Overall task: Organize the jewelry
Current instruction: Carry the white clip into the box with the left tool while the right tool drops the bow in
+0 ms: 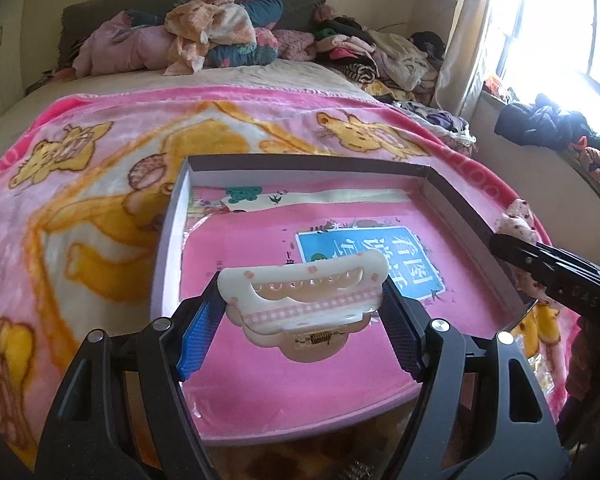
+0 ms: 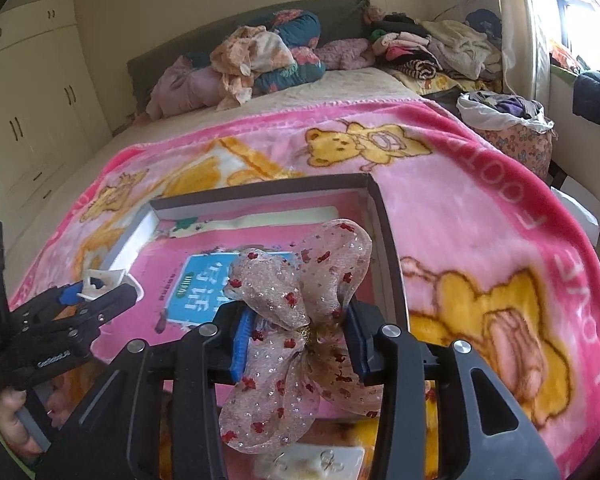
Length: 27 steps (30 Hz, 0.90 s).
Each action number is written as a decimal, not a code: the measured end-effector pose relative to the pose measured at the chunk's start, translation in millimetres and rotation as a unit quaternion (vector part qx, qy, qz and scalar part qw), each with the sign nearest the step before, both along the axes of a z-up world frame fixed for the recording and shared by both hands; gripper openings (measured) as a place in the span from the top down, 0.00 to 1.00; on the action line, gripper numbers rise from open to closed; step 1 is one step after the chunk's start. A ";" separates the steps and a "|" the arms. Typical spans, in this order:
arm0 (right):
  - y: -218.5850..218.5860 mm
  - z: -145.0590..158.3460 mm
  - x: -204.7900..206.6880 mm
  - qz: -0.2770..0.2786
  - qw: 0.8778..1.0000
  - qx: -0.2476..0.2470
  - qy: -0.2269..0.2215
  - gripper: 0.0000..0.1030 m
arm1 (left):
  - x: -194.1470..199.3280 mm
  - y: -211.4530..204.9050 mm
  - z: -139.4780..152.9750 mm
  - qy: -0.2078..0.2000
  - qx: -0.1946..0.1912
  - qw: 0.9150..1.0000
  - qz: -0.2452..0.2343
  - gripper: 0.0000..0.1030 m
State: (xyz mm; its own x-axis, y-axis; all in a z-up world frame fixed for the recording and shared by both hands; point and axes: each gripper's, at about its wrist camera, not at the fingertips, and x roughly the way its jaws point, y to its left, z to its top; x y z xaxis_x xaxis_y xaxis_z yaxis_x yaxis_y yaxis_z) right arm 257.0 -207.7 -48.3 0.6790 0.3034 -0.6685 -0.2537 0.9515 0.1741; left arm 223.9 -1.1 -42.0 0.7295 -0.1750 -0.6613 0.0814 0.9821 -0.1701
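Jewelry box (image 1: 460, 196), open on blanket (image 1: 100, 184). Hair claw (image 1: 304, 300), clamped in left gripper (image 1: 304, 320), hangs above box's 6 o'clock. Bow (image 2: 296, 312), between right gripper's (image 2: 300, 332) half-parted pads; loose hold risks it dropping outside box.

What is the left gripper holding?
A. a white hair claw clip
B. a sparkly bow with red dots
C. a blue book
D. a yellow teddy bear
A: the left gripper has its blue pads pressed on both ends of the white hair claw clip, above the open box; the sparkly bow sits in the right gripper.
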 end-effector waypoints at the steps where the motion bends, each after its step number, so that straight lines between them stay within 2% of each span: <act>1: 1.0 -3.4 2.6 -0.001 1.000 -0.003 0.004 0.63 | 1.6 -1.0 -1.9 0.003 0.000 1.000 -0.001 0.37; 10: 3.7 -19.5 8.6 -0.002 1.000 -0.009 0.015 0.54 | 7.4 -3.3 -13.2 0.017 0.005 1.000 -0.003 0.37; 14: 3.7 -20.8 5.6 -0.003 1.000 -0.012 0.012 0.44 | 7.5 -3.4 -13.9 0.018 0.007 1.000 0.001 0.37; 16: 2.7 -20.4 3.4 -0.005 1.000 -0.011 0.008 0.36 | 8.3 -3.6 -14.5 0.020 0.008 1.000 0.002 0.37; 20: -1.7 -17.2 -2.1 -0.008 1.000 -0.003 0.003 0.31 | 8.4 -4.0 -14.0 0.020 0.010 1.000 0.004 0.37; 24: -6.8 -11.8 -9.3 -0.016 1.000 0.003 -0.006 0.21 | 6.7 -3.4 -13.5 0.020 0.011 1.000 0.007 0.37; 27: -11.6 -7.0 -15.7 -0.021 1.000 0.011 -0.014 0.17 | 2.7 -3.0 -11.1 0.016 0.011 1.000 0.011 0.25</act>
State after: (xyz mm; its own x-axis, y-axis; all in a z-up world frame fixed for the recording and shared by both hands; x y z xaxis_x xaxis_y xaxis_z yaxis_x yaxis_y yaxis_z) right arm 241.3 -219.3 -55.3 0.7095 0.2890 -0.6428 -0.2195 0.9573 0.1881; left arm 226.6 -4.1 -53.1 0.7114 -0.1444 -0.6878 0.0555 0.9872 -0.1498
